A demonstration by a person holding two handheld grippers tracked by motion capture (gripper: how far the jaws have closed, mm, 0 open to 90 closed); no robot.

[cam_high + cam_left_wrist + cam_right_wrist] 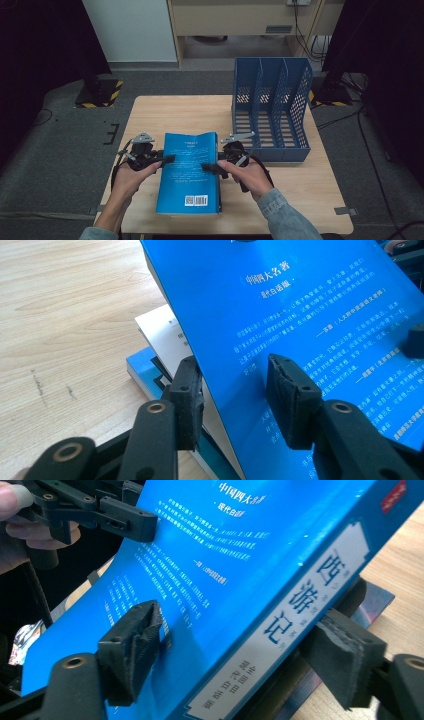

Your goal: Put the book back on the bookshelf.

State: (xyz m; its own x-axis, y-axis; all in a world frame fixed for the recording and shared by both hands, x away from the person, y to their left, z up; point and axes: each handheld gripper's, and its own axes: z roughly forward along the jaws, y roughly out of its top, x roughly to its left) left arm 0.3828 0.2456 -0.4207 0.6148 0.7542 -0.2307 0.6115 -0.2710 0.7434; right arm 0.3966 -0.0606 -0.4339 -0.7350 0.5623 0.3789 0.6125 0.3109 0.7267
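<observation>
On the bench [150, 110], a blue rack [272, 107] stands at the far right; nearer the person, a blue book [189, 172] is tilted above another book [145, 372]; the left claw [167, 159] clamps its open edge, the right claw [207, 167] clamps its spine, both partly closed on it.

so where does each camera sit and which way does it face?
High view: above the person's side, looking forward and down on the table; forearms, both hands.
Left gripper view: on the left gripper, looking along its jaws at the blue book.
Right gripper view: on the right gripper, facing the book's spine.
All three share the book.
</observation>
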